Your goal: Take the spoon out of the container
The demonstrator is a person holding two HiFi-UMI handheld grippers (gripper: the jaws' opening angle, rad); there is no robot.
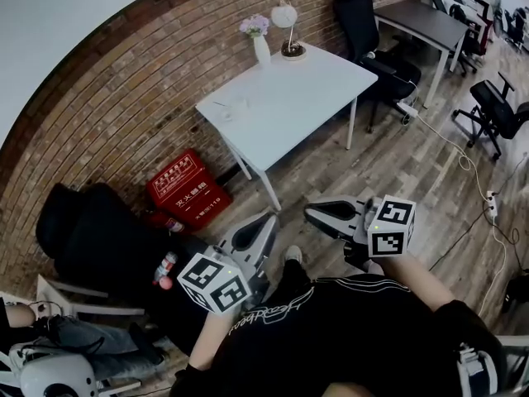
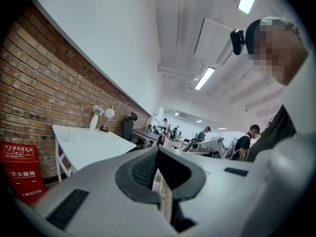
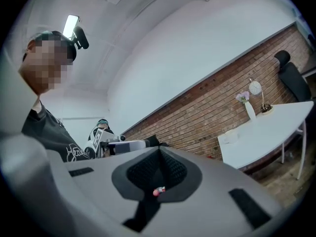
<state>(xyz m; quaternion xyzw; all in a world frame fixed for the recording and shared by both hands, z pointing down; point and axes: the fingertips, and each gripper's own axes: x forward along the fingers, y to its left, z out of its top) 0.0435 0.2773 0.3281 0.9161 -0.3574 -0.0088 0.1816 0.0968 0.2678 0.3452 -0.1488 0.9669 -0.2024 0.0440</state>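
Fingers (image 2: 140, 171) of the left gripper (image 1: 269, 220) are pressed together with nothing between them. Right gripper (image 1: 309, 212) is the same: fingers (image 3: 174, 171) meet tip to tip, empty (the red speck in the gap behind the tips is background, not held). Both grippers sit roughly level in front of the person, well apart from the white counter (image 1: 306, 89). A small clear container (image 1: 236, 104) stands on the counter near its left end, by the brick wall (image 1: 107, 114). The spoon is too small to make out. A vase (image 1: 261, 50) of flowers and a lamp (image 1: 287, 25) stand at the far end. A red box (image 1: 186, 190) is on the floor by the wall.
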